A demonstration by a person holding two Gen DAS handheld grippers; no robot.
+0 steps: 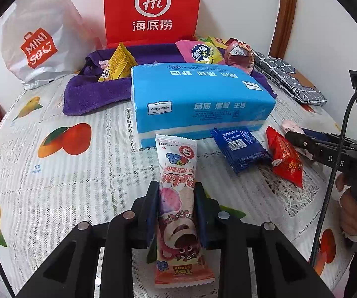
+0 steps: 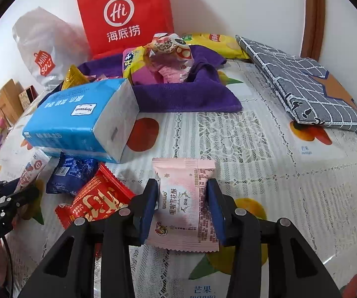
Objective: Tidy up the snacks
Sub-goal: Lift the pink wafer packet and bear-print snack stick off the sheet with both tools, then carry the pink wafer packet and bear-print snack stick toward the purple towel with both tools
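Observation:
My left gripper (image 1: 176,193) is shut on a long pink Lotso snack stick (image 1: 177,186), which points toward the blue tissue pack (image 1: 198,96). My right gripper (image 2: 182,191) is shut on a pink square snowflake-crisp packet (image 2: 184,203). It also shows at the right of the left wrist view (image 1: 300,139). A blue snack packet (image 1: 240,149) and a red snack packet (image 1: 286,157) lie on the table by the tissue pack. A purple towel (image 2: 185,94) at the back holds several snacks, among them a yellow packet (image 1: 117,64) and a pink-yellow packet (image 1: 199,51).
A red Haidilao paper bag (image 1: 151,10) and a white Miniso bag (image 1: 39,42) stand against the back wall. A folded grey checked cloth (image 2: 302,84) lies at the right. A yellow chip bag (image 2: 218,42) lies behind the towel. The table has a fruit-print lace cover (image 2: 253,164).

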